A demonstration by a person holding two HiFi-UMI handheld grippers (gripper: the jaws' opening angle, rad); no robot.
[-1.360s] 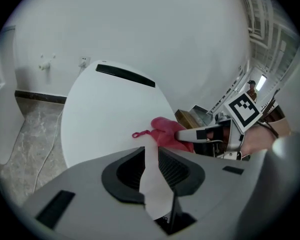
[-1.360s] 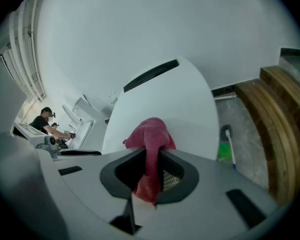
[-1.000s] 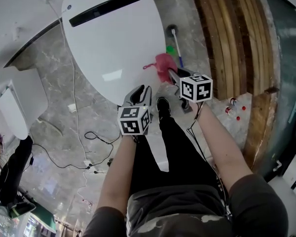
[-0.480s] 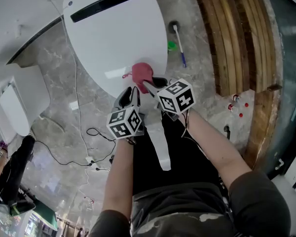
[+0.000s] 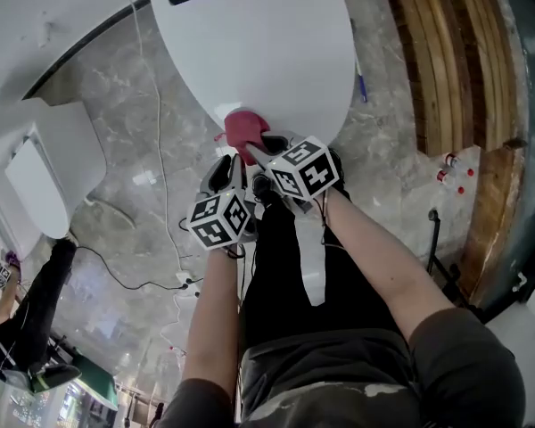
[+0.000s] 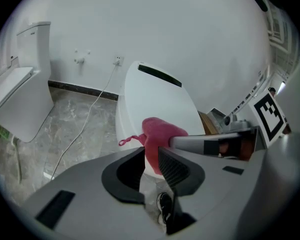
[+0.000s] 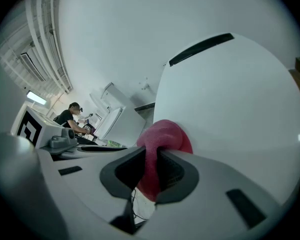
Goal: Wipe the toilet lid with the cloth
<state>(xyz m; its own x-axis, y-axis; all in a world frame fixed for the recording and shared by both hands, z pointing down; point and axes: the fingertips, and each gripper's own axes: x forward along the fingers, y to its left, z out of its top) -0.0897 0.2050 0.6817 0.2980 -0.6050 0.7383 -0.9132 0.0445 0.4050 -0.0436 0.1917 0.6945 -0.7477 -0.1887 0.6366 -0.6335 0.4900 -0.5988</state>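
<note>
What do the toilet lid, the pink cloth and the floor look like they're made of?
The toilet lid looks like hard plastic or glazed ceramic: smooth, glossy white with reflections. The pink cloth seems soft fuzzy fabric, perhaps microfibre: it bunches and folds. The floor appears polished grey stone or marble-look tile: pale veins, slight sheen.

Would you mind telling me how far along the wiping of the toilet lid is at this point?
Done: the cloth is clamped in the right gripper. In hand: it rests against the near edge of the lid; the left gripper hangs open beside it. Left: the surface toward the far end, though no streaks show how much is already wiped.
</note>
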